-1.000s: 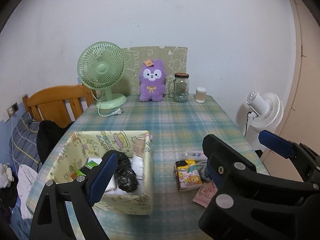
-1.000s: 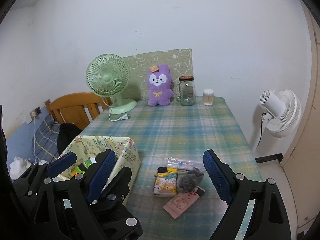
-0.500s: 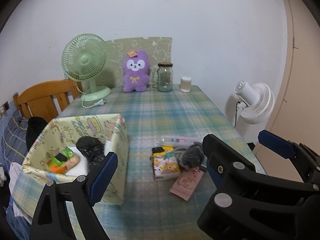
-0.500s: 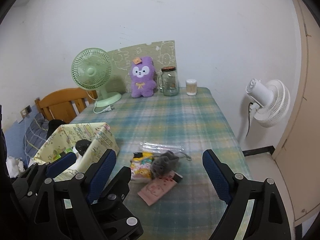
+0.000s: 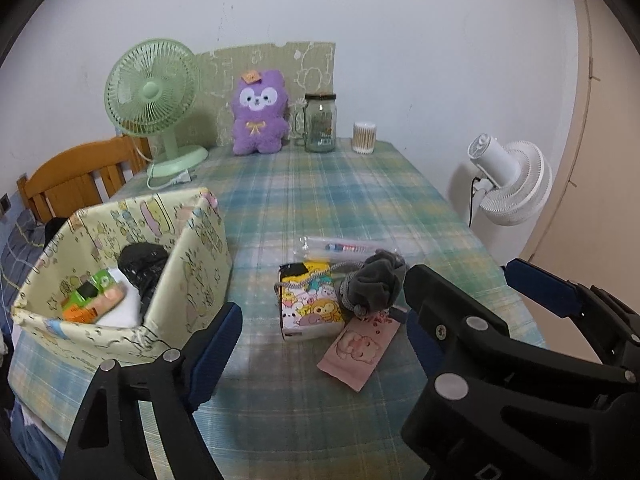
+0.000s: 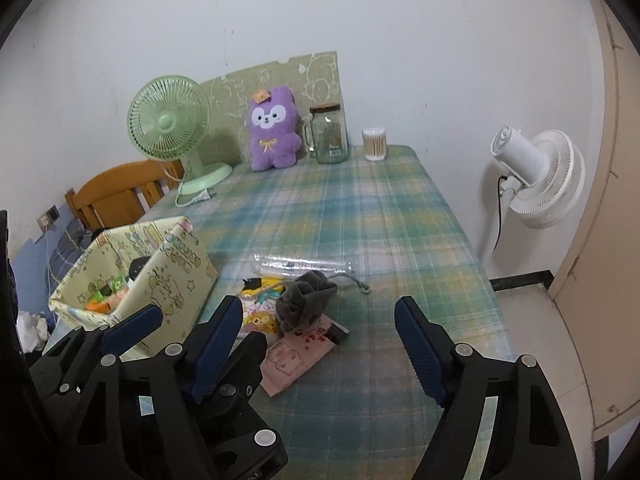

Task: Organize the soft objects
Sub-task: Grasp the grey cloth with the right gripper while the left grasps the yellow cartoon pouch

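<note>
A worktop (image 5: 344, 200) covered in a blue-green plaid cloth fills both views, seen from just above its near end. Two hand-held tools hover side by side over it. The left tool (image 5: 316, 336) has its blue-padded jaws spread, and nothing sits between them; they have just been narrowing a little. The right tool (image 6: 320, 332) is likewise spread (its jaws too have just been narrowing), with nothing pinched.

The soft things lie in a small cluster near the worktop's middle: a grey drawstring pouch (image 6: 306, 300) rests on the edge of a cartoon-printed tissue pack (image 5: 310, 306), touching a pink flat packet (image 5: 358, 348) in front of it. A clear plastic sleeve (image 5: 344, 246) lies just behind them.

To the left stands a pale yellow fabric storage box (image 5: 188, 256) with cartoon print. Inside it are a black bundle (image 5: 142, 264), a green and orange packet (image 5: 90, 298) and something white.

Along the far wall stand a green desk fan (image 5: 154, 98), a purple plush toy (image 5: 260, 114), a glass jar (image 5: 320, 124) and a tub of cotton swabs (image 5: 364, 138). A white floor fan (image 6: 536, 176) stands beside the worktop on the right, and a wooden chair (image 5: 76, 176) on the left.
</note>
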Demonstrator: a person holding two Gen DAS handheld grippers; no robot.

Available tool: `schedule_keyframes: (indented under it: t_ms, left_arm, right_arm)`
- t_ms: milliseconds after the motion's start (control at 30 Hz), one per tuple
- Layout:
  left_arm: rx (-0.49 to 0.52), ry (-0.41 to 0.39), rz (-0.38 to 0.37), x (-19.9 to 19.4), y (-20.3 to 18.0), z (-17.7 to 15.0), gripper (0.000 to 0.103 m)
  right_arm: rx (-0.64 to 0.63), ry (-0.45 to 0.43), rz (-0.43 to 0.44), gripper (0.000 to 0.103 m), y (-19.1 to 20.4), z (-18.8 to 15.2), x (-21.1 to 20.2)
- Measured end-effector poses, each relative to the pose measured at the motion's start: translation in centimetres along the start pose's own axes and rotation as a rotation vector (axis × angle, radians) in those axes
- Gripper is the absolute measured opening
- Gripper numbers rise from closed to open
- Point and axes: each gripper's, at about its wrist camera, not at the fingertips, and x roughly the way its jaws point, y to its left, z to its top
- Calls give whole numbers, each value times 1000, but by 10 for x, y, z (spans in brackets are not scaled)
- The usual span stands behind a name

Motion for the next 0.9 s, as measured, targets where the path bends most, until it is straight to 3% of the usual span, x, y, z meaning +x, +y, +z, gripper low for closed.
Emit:
schedule_keyframes:
  t_ms: [500, 900]
  left_arm:
    - [-21, 88, 34, 38, 5, 1, 72]
    - [-43, 141, 31, 59, 11, 0, 71]
  right_arm:
    - [1, 97, 45, 78, -6, 3, 50]
    - [-32, 154, 65, 70, -4, 5, 79]
